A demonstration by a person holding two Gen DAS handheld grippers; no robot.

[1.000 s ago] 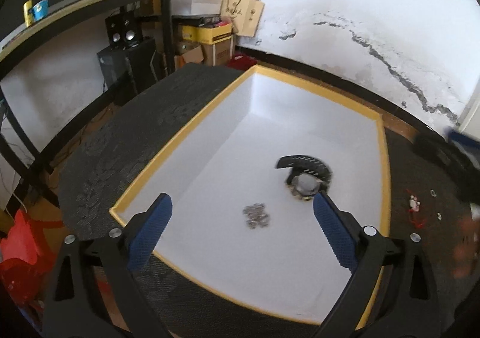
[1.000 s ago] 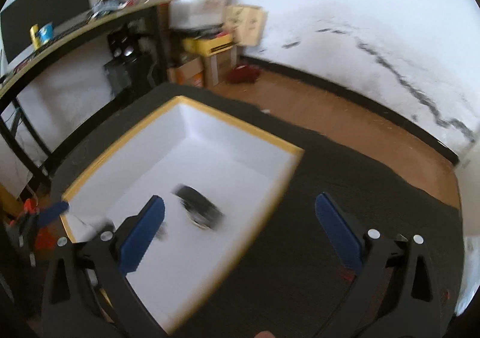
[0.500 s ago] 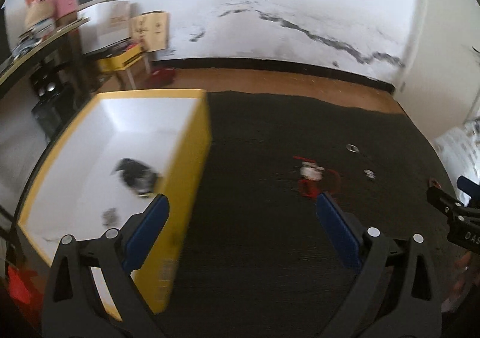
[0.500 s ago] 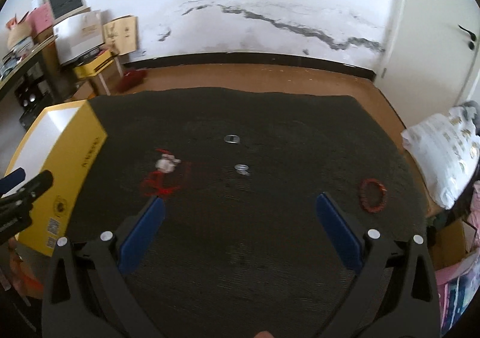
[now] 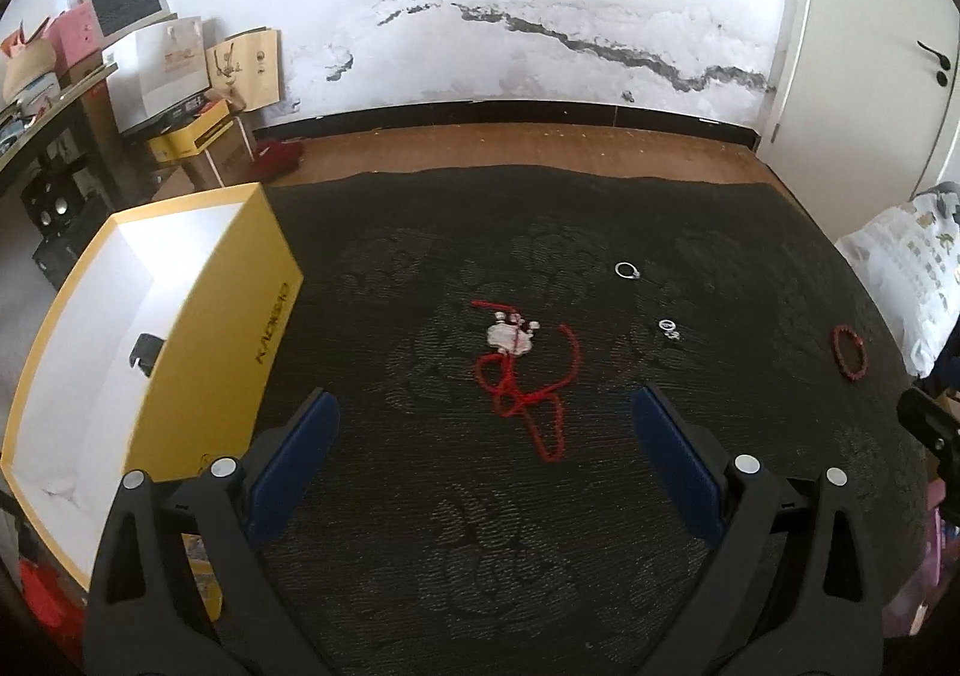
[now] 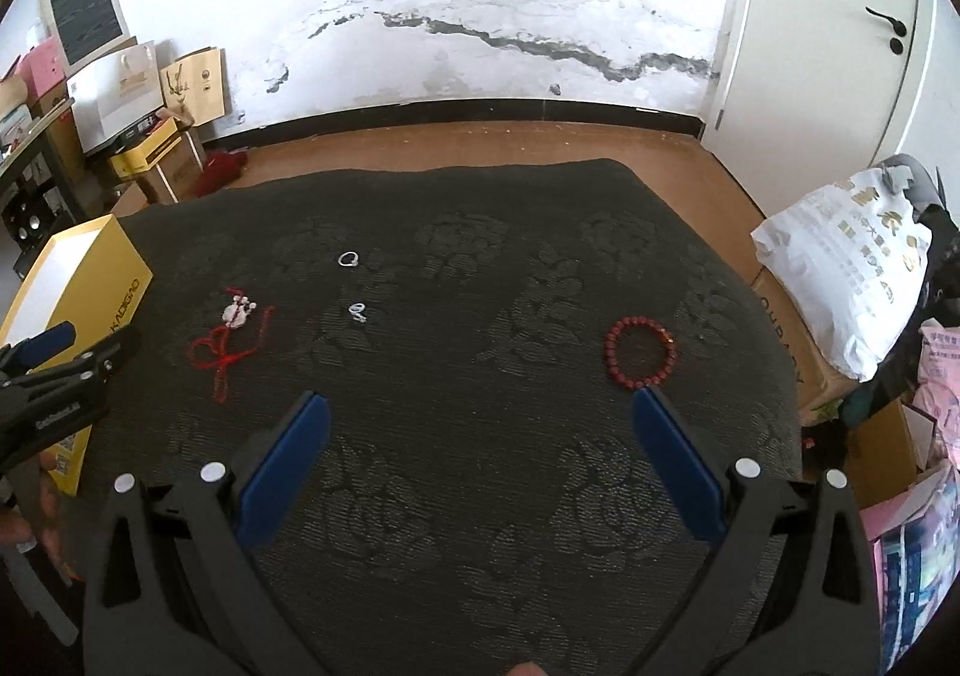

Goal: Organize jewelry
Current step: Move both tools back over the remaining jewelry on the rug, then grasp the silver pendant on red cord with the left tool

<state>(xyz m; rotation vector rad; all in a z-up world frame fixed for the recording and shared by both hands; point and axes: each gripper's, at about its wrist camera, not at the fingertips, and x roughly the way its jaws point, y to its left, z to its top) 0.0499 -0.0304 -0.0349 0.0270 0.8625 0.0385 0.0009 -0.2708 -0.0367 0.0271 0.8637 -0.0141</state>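
A red cord necklace with a pale pendant (image 5: 519,370) lies on the dark patterned cloth (image 5: 480,526), straight ahead of my open, empty left gripper (image 5: 483,436); it also shows in the right wrist view (image 6: 231,343). Two silver rings (image 5: 627,270) (image 5: 669,327) lie beyond it. A red bead bracelet (image 6: 641,351) lies just ahead of the right finger of my open, empty right gripper (image 6: 480,436), and shows at the right in the left wrist view (image 5: 849,352). The yellow box (image 5: 198,316) with a white inside stands at the left and holds a dark item (image 5: 146,352).
The cloth-covered table ends at the far side over a wooden floor (image 6: 480,142). A white plastic bag (image 6: 840,262) on a cardboard box sits off the table's right edge. Shelves, boxes and paper bags (image 5: 180,76) stand at the left wall. My left gripper shows at the left in the right wrist view (image 6: 54,376).
Both grippers have swung right, away from the yellow box, and now face the jewelry on the cloth. Both stay open and empty.
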